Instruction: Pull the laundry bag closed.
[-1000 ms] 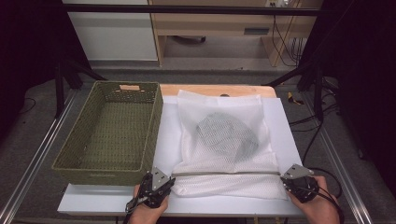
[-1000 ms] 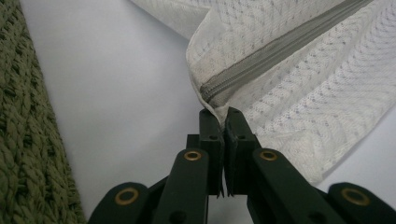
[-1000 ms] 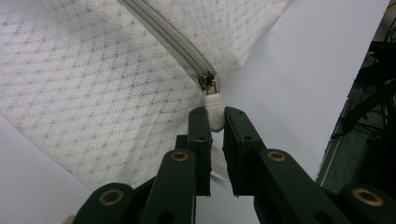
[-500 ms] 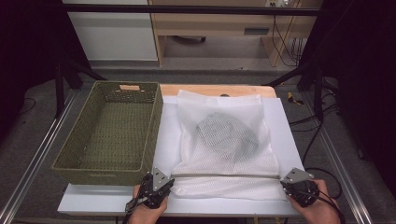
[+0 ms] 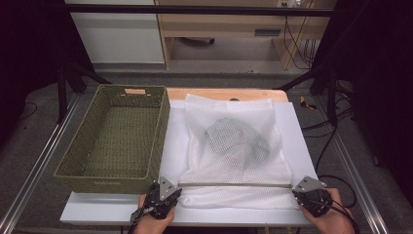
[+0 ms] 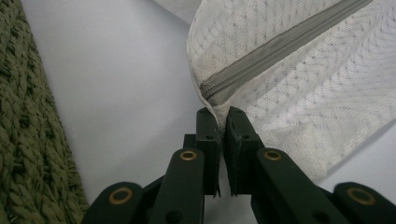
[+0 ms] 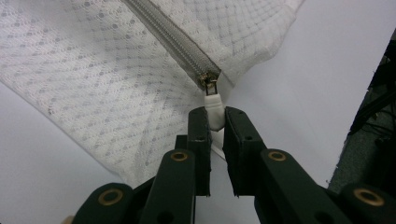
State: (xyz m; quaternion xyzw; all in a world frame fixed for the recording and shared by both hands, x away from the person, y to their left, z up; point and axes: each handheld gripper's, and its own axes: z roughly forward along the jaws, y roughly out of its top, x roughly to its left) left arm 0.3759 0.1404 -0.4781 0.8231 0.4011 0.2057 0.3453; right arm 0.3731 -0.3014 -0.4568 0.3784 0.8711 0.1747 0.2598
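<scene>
A white mesh laundry bag (image 5: 234,168) lies flat on the white tabletop (image 5: 298,141), with a dark grey garment (image 5: 237,140) bundled inside. Its grey zipper (image 5: 234,185) runs straight across the near end, pulled taut between both grippers. My left gripper (image 5: 176,189) pinches the bag's corner (image 6: 212,100) at the zipper's left end; its jaws have just been opening slightly, with the fabric still between them. My right gripper (image 5: 296,191) is shut on the white zipper pull (image 7: 215,111) at the right end of the closed zipper (image 7: 173,39).
A green woven basket (image 5: 73,173) stands empty left of the bag, its wall (image 6: 28,154) close beside my left gripper. The table's front edge lies just under both hands. Cables trail on the floor at right.
</scene>
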